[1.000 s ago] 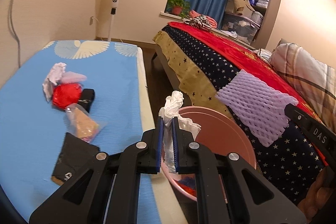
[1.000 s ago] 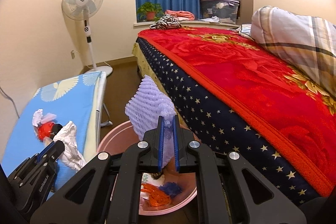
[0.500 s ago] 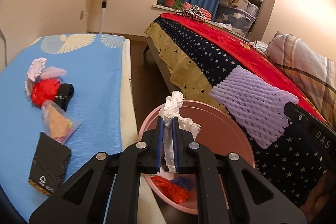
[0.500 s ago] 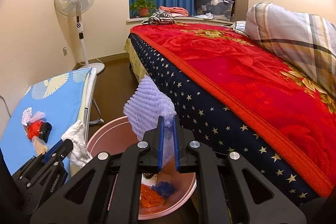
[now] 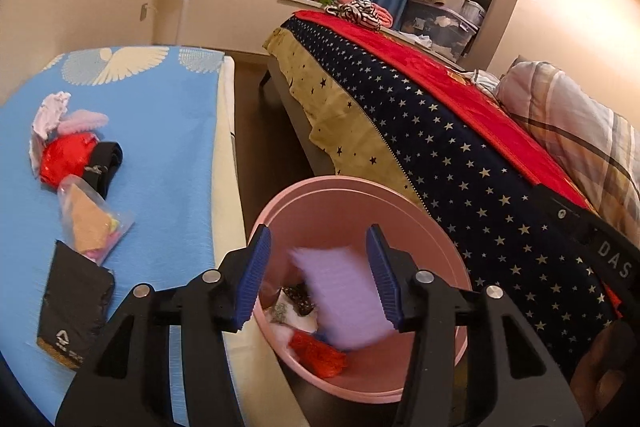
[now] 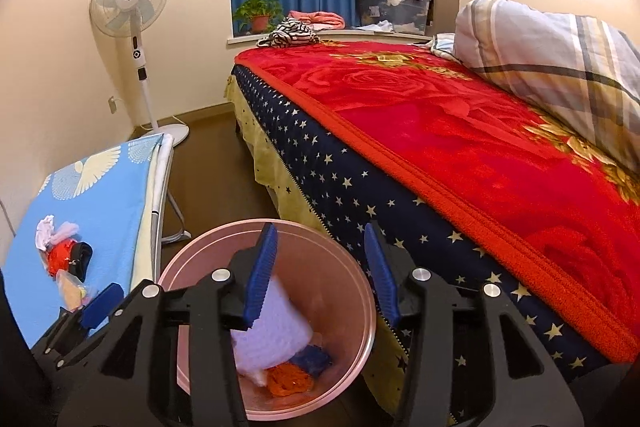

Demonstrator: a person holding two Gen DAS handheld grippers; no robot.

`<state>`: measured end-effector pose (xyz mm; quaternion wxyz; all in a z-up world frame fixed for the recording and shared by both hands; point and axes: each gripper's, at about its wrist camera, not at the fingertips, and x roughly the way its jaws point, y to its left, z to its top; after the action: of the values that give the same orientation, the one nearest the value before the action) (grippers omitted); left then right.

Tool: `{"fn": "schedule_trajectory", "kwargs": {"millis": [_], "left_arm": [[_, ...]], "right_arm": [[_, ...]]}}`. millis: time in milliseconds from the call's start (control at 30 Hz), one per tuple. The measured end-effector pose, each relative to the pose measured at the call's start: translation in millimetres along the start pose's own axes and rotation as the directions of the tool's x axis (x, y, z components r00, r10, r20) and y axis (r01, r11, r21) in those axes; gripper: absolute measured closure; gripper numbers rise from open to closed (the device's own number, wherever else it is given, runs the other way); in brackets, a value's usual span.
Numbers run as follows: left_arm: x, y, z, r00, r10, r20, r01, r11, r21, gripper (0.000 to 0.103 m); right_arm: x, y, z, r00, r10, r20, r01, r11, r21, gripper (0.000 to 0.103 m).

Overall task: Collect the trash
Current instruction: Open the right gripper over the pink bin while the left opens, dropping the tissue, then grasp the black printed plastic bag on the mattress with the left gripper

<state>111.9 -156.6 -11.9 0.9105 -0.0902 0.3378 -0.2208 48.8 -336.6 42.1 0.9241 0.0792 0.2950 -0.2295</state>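
Both grippers hang over the round pink plastic bin with their jaws spread wide and nothing between the blue ribbed pads. The left gripper and the right gripper each frame the bin's mouth from above.

Inside the bin, a lilac foam-net sleeve with a soft, ridged mesh texture shows blurred, seemingly mid-fall or just landed. It lies on an orange crinkly mesh scrap, a small blue scrap and some white crumpled tissue. So part of the collecting looks done.

What is left sits on the light-blue ironing board with a white dove print, at about nine o'clock from the bin in the left wrist view. There lie a shiny red foil wrapper, a crumpled white and pink paper wad, a black folded strap-like item, a clear plastic bag with tan and coloured contents, and a flat black matte pouch with a white logo. These five pieces appear untouched, so the task seems somewhere past its start yet well short of finished.

The thin films and bag will probably crumple and slip under the pads; the flat pouch may need lifting by an edge.
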Motion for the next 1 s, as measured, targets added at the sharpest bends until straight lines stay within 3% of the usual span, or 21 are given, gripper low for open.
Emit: {"fn": "schedule_trajectory", "kwargs": {"millis": [300,600,867,1000], "left_arm": [[-33,25,0,0.997,0.061,0.041,-0.061,0.998,0.001,0.055],[-59,67,-8,0.979,0.196,0.046,-0.196,0.981,-0.017,0.052],[-61,98,-21,0.956,0.292,-0.011,-0.292,0.956,-0.034,0.022],[-45,110,-31,0.932,0.348,-0.102,-0.353,0.935,-0.033,0.020]], "right_arm": [[-15,18,-7,0.996,0.075,0.044,-0.074,0.996,-0.044,0.057],[-29,33,-12,0.981,0.188,0.043,-0.186,0.982,-0.032,0.056],[-37,57,-16,0.960,0.280,0.020,-0.278,0.958,-0.065,0.039],[-36,64,-18,0.952,0.307,0.008,-0.305,0.949,-0.077,0.039]]}}
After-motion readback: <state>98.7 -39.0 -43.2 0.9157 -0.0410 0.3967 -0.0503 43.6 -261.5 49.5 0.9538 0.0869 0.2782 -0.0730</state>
